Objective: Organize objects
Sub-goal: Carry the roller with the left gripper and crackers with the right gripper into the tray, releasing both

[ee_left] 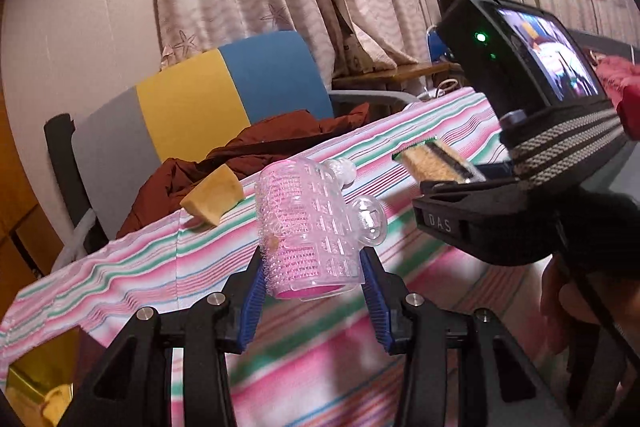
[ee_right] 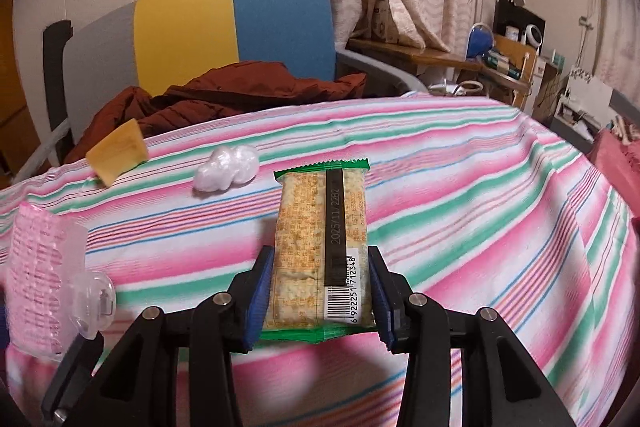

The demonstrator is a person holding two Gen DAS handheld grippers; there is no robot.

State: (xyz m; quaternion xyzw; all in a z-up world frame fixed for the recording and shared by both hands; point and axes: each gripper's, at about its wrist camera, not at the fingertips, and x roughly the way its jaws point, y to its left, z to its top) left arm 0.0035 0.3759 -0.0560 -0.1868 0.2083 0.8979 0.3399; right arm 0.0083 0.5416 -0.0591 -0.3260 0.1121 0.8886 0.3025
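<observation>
On snack packet (ee_right: 320, 251): "2025/11/22B2", barcode "6 922251 712348".

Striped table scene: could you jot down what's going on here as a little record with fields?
surface: table under a pink, green and white striped cloth
left gripper: jaws closed on a clear case of pink hair rollers, lifted off the cloth
right gripper: jaws closed on a wrapped snack bar
lying on cloth: yellow wedge, white crumpled lump
behind the table: chair with brown jacket
</observation>
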